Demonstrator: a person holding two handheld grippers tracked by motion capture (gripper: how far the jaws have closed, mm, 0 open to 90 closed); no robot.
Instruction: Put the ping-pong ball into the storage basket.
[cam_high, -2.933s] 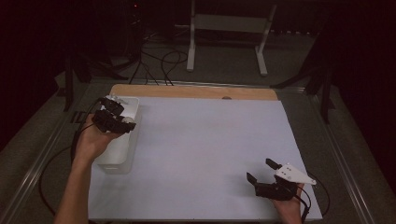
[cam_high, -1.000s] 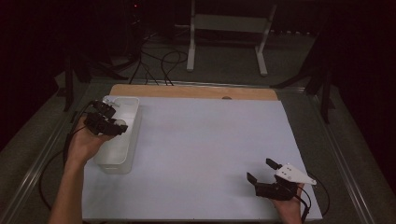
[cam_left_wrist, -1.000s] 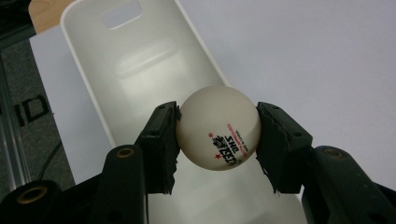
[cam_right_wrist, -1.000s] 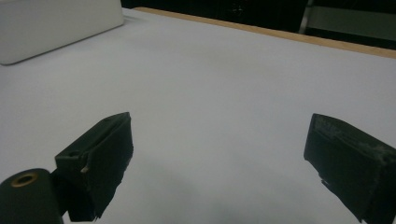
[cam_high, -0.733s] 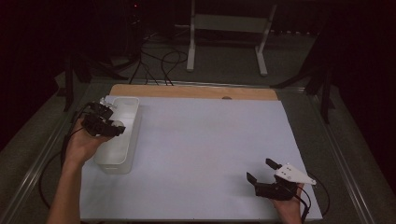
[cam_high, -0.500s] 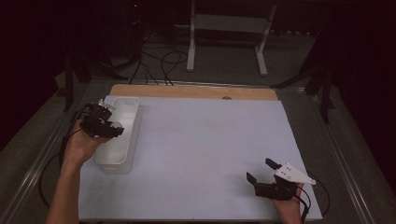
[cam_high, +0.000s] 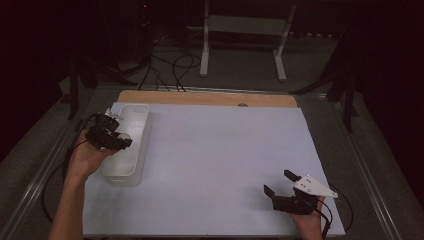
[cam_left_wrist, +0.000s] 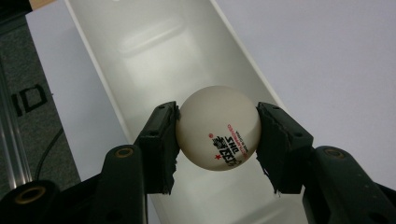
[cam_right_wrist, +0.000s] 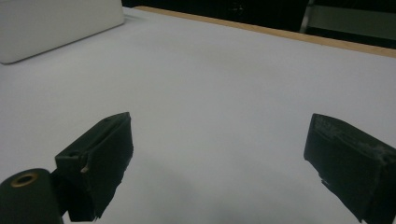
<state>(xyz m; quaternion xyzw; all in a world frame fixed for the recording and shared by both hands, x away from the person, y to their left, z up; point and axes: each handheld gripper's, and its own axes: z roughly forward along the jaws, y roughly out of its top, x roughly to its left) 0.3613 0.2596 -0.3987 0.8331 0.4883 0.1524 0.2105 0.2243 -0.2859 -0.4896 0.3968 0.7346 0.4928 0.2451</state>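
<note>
- Left gripper (cam_high: 121, 141) has drifted toward the worktop's left edge since 2.9 s ago, from over the bin's middle to its left rim; right gripper (cam_high: 281, 183) unchanged in place
- Left gripper: jaws clamped on a white ping-pong ball (cam_left_wrist: 218, 127); both pads touch the ball's sides; red and black print faces the camera in the left gripper view
- Ball held above the white bin (cam_high: 141, 116), over its inner floor, clear of the bottom as far as the left gripper view shows
- Bin: long, narrow, open-topped; stands at the left side of the white sheet (cam_high: 220, 150), long axis running away from the person
- Right gripper: near the front right corner of the sheet, well apart from the bin; jaws wide apart, nothing between them; bare sheet beyond them in the right gripper view
- Wooden strip (cam_high: 210, 98) of the worktop shows along the sheet's far edge
- Grey three-cornered plate sits atop the right gripper; cable trails back past the hand (cam_high: 309, 224)
</note>
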